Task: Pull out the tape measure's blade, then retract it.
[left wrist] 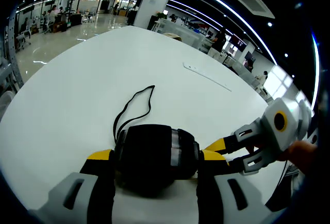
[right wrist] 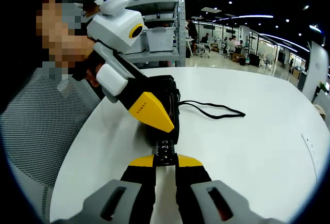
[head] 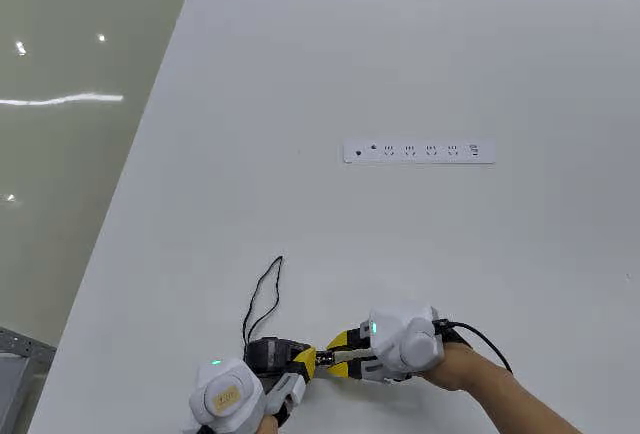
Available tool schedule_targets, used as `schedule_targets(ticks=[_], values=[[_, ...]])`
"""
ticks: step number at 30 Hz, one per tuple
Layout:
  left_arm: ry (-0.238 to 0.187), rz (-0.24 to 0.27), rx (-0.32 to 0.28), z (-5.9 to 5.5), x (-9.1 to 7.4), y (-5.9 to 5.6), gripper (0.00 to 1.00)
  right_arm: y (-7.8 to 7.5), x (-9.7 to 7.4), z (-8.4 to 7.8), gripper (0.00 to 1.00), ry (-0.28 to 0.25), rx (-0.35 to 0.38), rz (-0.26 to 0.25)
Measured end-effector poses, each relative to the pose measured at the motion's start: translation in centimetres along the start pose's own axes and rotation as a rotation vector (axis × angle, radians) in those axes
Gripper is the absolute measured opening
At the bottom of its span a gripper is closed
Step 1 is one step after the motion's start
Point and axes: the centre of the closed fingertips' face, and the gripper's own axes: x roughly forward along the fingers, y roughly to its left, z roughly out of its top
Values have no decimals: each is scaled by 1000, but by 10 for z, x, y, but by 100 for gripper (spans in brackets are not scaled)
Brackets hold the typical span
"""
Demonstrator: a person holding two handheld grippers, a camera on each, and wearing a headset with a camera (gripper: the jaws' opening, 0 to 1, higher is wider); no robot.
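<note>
Black tape measure (head: 270, 354) at near edge of white table (head: 400, 64), a little left of centre, clamped across its case (left wrist: 149, 146) by left gripper (left wrist: 156, 158), jaws closed on both sides. Right gripper (right wrist: 166, 161) just right of it, pinched tight on the blade (right wrist: 164, 146) end, only a short printed stretch out. Black wrist strap (head: 263, 294) lying slack toward far side. Power strip (head: 418, 151) well apart, farther off. Case likely rigid and fairly heavy, smooth sides, could twist in the jaws. Blade thin, springy, slick, apt to snap back. Best taken at the tip, case across its flat faces. Pull barely started.
</note>
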Motion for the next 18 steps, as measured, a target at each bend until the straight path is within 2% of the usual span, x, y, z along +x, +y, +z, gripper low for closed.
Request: schedule_targets(ticks=[18], values=[[3,-6,-10,1,0,1,61,-1,6,5,12,-7,-1,4]])
